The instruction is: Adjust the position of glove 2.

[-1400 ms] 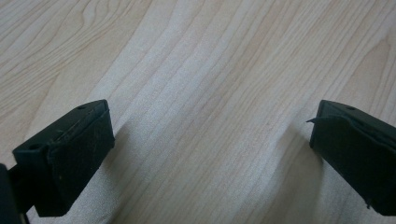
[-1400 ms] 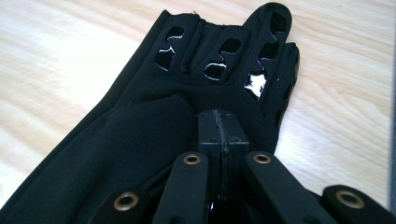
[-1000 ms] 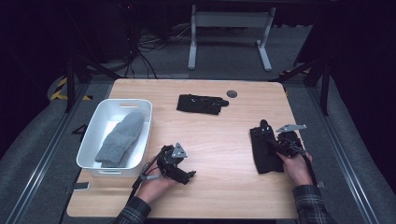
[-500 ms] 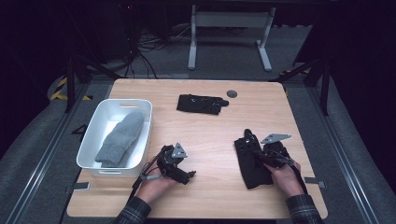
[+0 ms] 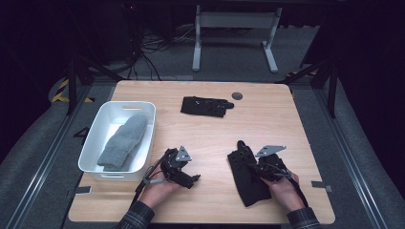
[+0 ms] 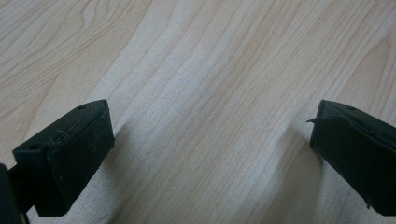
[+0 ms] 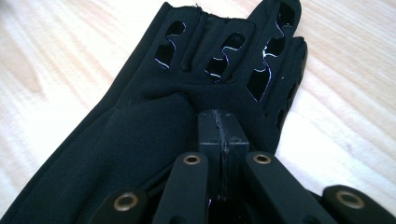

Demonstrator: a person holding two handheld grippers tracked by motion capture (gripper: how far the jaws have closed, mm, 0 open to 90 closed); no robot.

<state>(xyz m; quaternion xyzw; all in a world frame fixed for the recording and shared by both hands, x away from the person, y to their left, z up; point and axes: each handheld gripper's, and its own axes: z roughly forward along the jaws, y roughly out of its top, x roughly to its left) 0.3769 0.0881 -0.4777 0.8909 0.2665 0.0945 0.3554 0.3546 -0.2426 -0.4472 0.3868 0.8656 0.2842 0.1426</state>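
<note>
A black glove [image 5: 244, 180] lies flat on the wooden table [image 5: 210, 138] at the front right, fingers pointing away from the person. My right gripper [image 5: 260, 167] rests on it, jaws shut together and pinching the fabric near the glove's palm [image 7: 154, 121]; the closed right gripper tips [image 7: 222, 122] sit just below the slotted glove fingers. My left gripper [image 5: 185, 175] lies low on the table at the front left. Its jaws stand wide open in the left gripper view [image 6: 210, 140], with bare wood between them.
A second black glove [image 5: 205, 106] lies at the back middle of the table, with a small dark disc [image 5: 237, 95] beside it. A white bin [image 5: 93, 148] at the left holds a grey mitten [image 5: 122, 140]. Table edges are close behind both hands.
My right gripper has slid left across the table, and the black glove has come with it. The left gripper has stayed where it was.
</note>
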